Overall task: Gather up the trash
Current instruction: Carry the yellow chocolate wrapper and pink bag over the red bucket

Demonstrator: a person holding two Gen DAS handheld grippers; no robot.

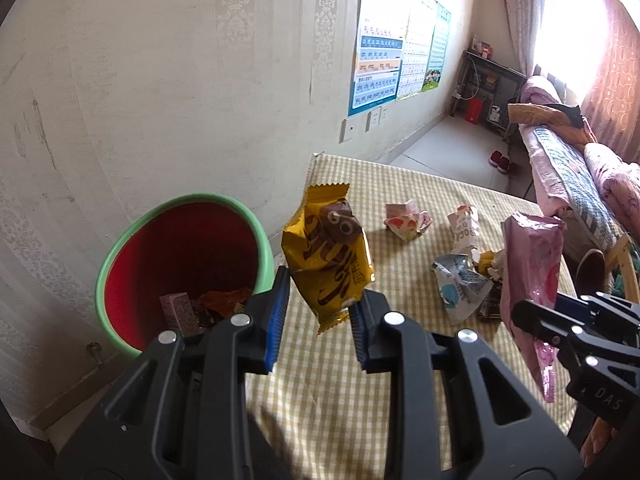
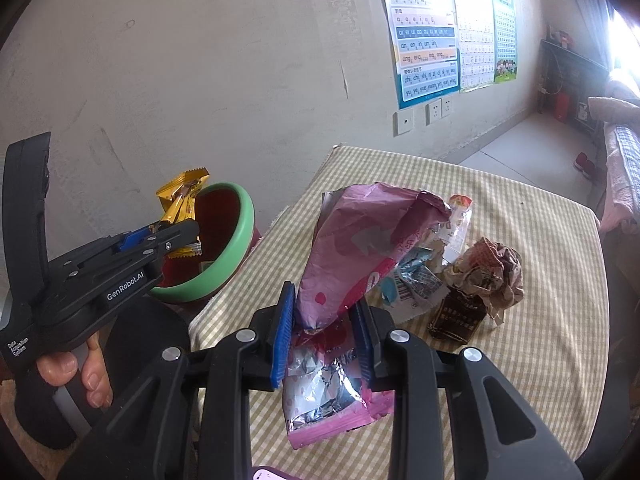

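Checked tablecloth (image 1: 320,392) below us, our left gripper (image 1: 318,312) pinches the yellow snack wrapper (image 1: 328,252) beside the green-rimmed bin (image 1: 120,240), so we should swing left over it before letting go, while the right gripper (image 2: 324,344) clamps the pink bag (image 2: 348,252).

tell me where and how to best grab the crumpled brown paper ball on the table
Grip the crumpled brown paper ball across its bulging upper half, coming down from above. It sits high and rounded on the checked tablecloth, so the top stands clear, while its lower left side presses against a dark brown wrapper. A side approach would likely catch that too. Both grippers are full now, so one must unload first.
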